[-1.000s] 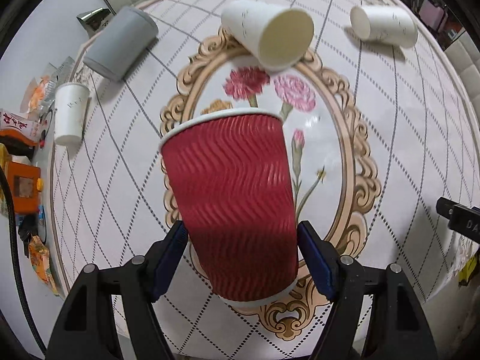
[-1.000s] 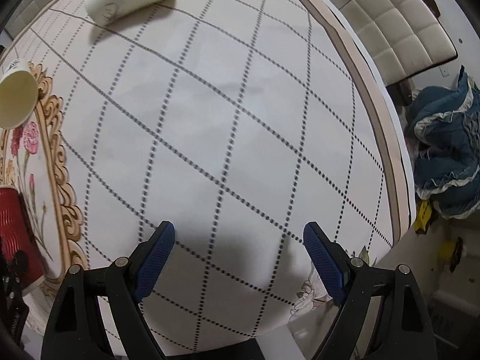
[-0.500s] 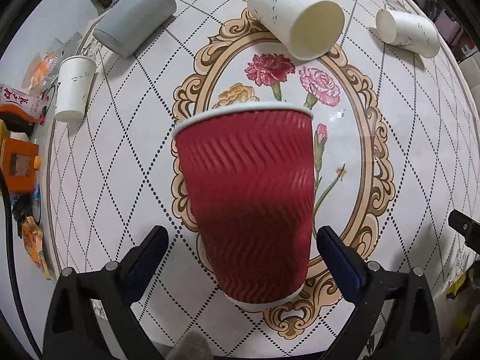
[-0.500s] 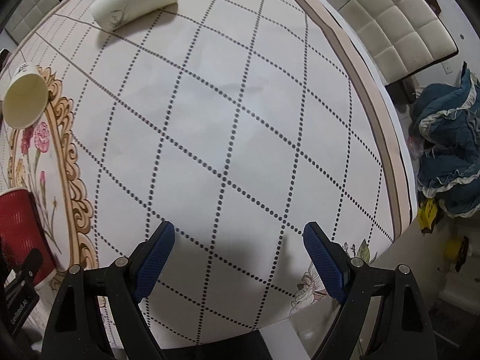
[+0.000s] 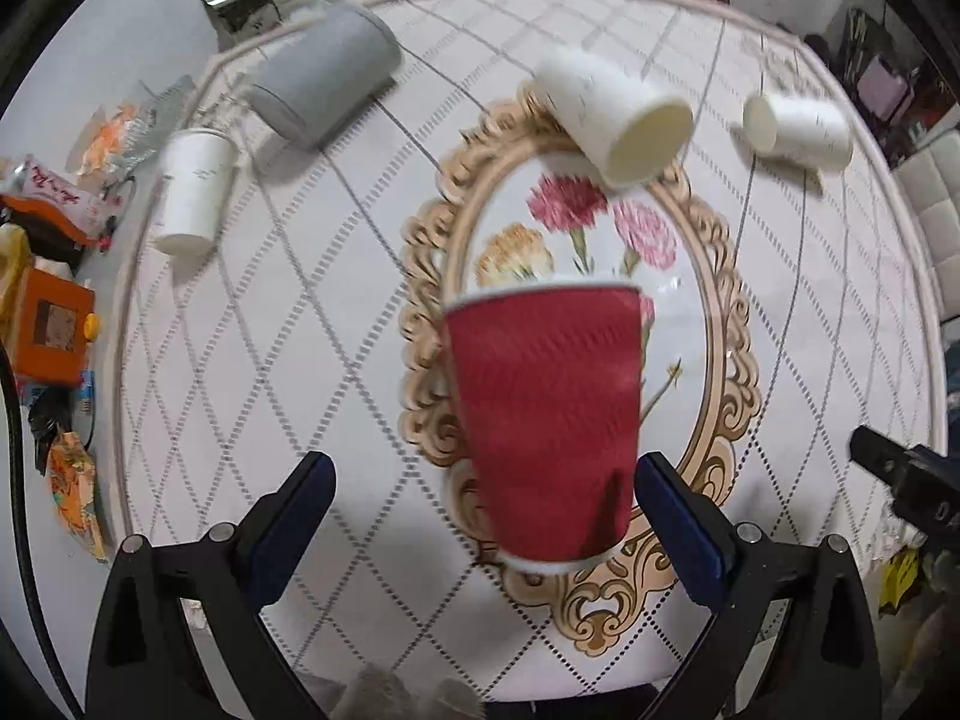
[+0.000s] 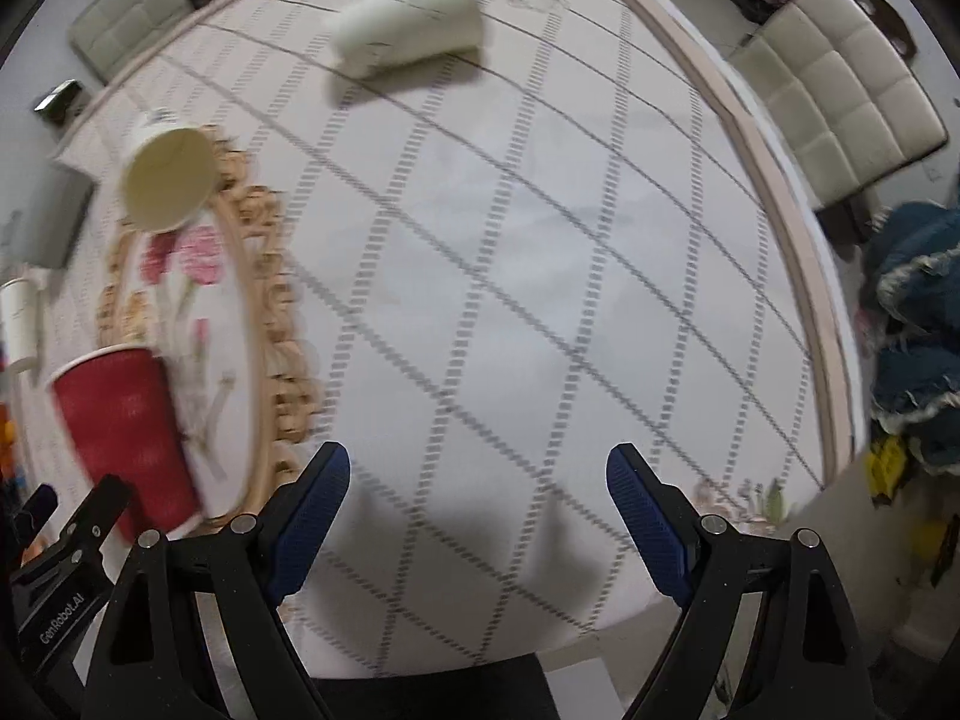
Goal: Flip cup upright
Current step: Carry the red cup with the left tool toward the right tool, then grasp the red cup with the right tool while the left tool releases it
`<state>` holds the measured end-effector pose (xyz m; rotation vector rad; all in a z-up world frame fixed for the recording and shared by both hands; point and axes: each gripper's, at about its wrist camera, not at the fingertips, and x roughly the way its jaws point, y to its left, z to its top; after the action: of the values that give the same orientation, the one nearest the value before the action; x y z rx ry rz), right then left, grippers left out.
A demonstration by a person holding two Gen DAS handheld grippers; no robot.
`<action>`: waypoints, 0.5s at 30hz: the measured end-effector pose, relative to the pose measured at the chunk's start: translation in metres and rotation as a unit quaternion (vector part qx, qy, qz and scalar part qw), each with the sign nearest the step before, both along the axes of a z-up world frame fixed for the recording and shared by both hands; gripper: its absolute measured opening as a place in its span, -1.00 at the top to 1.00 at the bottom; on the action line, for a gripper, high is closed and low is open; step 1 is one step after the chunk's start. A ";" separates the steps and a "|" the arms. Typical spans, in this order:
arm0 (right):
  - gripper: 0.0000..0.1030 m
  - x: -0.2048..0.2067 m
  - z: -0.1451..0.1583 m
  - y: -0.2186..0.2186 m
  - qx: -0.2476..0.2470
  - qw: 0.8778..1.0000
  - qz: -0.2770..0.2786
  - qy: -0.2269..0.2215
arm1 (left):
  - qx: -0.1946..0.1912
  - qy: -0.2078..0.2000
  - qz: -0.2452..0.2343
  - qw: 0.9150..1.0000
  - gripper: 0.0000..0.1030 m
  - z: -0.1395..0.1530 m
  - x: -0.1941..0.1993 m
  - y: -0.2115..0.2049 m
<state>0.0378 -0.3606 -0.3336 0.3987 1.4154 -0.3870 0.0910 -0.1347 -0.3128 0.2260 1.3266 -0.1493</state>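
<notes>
One red cup [image 5: 543, 420] stands upright on the counter [image 5: 300, 360] between the wide left tongs [image 5: 483, 492]; right tongs [image 6: 477, 498] wide too.

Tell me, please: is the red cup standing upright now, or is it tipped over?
Upright. The red cup stands on its narrow base with its white rim on top, free between the open left gripper.

left wrist: table [image 5: 240, 360] viewed from above, close | right wrist: same, rightward | shared: red cup [image 5: 543, 420], medallion
</notes>
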 end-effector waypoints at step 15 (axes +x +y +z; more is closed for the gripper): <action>-0.73 0.052 0.046 0.124 0.063 0.982 0.177 -0.017 | 0.070 -0.061 0.118 0.989 -1.00 0.016 0.000 0.120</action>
<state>0.0898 -0.2368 -0.2878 0.2473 1.4476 -0.0013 0.0908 -0.0146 -0.2964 0.1929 1.2327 0.1557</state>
